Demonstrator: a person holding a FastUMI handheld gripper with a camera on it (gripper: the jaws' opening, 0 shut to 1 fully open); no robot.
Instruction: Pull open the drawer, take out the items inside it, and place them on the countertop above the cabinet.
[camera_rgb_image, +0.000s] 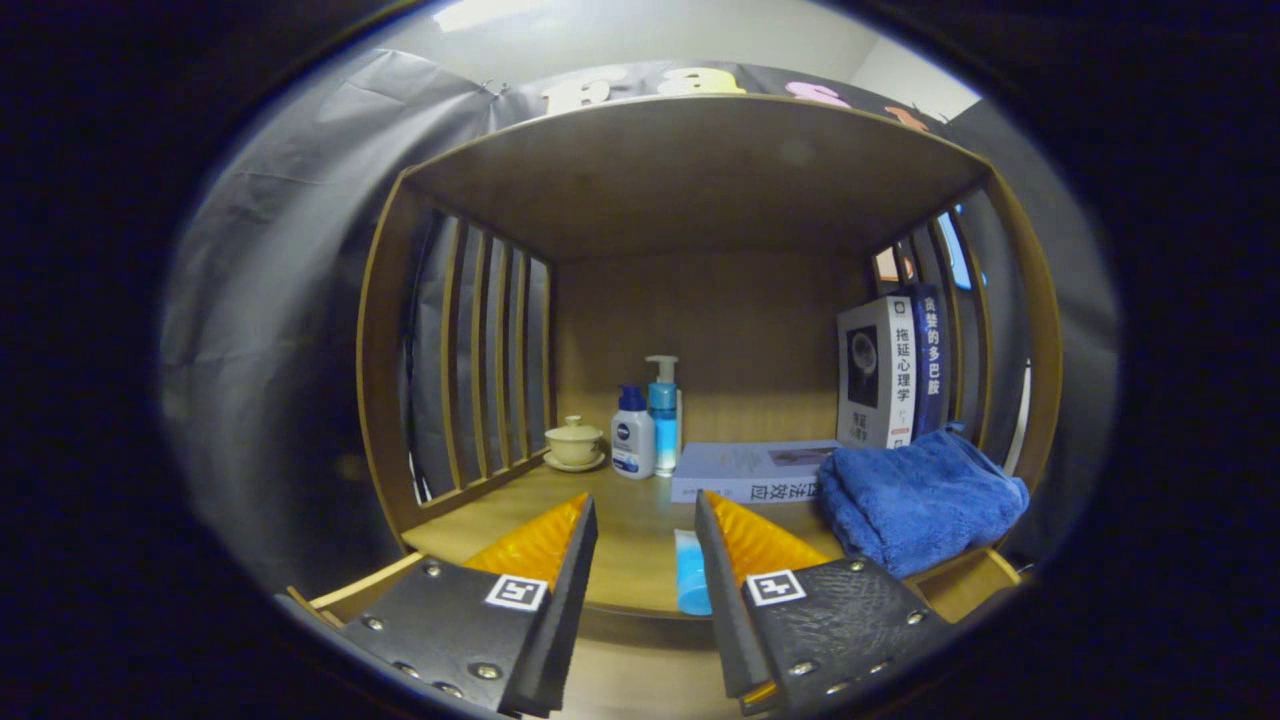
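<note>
My gripper (645, 500) is open and holds nothing; its fingers reach over the front edge of the wooden countertop (620, 540). A small light-blue item (690, 575) lies on the countertop near that edge, between the fingers and close against the right one, which covers part of it. Below the edge, wooden drawer side walls (360, 595) stick out on both sides of the fingers. My fingers hide the drawer's inside.
A folded blue towel (920, 500) lies just right of the right finger. Behind it is a flat book (750, 470), with upright books (890, 370) against the slatted right side. Two pump bottles (645, 430) and a lidded cup (574, 442) stand at the back left.
</note>
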